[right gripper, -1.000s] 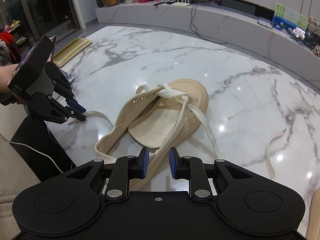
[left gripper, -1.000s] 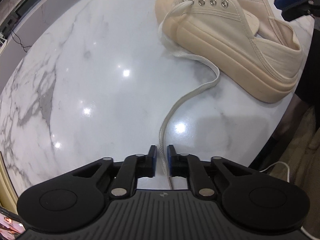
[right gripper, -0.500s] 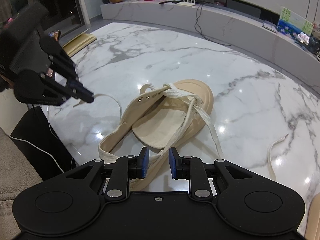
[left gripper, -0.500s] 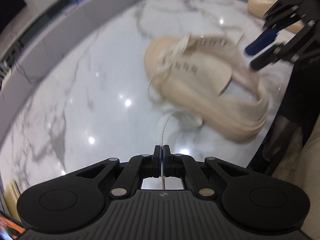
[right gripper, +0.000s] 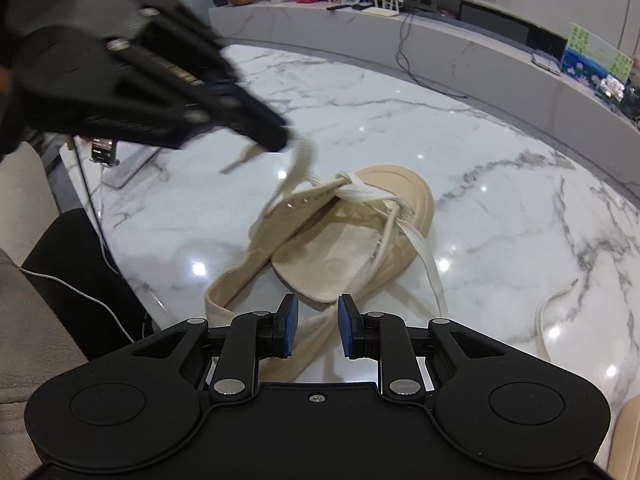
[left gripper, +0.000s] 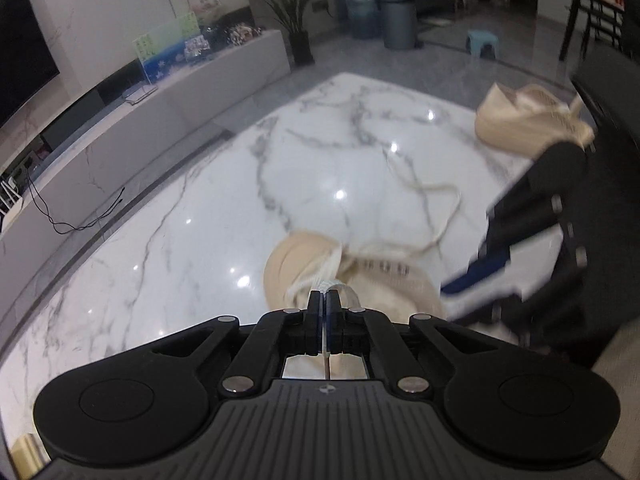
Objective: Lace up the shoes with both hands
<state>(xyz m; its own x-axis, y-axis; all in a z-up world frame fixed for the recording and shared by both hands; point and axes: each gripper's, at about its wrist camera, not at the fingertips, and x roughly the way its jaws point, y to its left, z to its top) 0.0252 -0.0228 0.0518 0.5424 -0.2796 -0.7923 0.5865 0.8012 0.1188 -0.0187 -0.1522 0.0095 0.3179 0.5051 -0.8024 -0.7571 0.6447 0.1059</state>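
Note:
A beige canvas shoe [right gripper: 348, 240] lies on the white marble table [right gripper: 480, 168], toe pointing away, its white lace crossed through the front eyelets. My left gripper [left gripper: 324, 298] is shut on one end of that lace [right gripper: 300, 160] and holds it in the air above the shoe's left side. In the right wrist view the left gripper [right gripper: 280, 142] is blurred at the upper left. The other lace end [right gripper: 428, 264] trails down the shoe's right side. My right gripper [right gripper: 318, 308] hovers over the shoe's heel, open, with nothing pressed between its blue pads [right gripper: 289, 328].
A second beige shoe [left gripper: 528, 120] sits at the table's far corner. A loose white lace [right gripper: 554, 304] lies to the right of the near shoe. A phone on a cable [right gripper: 105, 150] rests by the table's left edge, beside a pale sofa cushion [right gripper: 24, 320].
My left gripper closed on the lace end, then rose and swung over the shoe, lifting the lace off the table. My right gripper has stayed in place, open as before.

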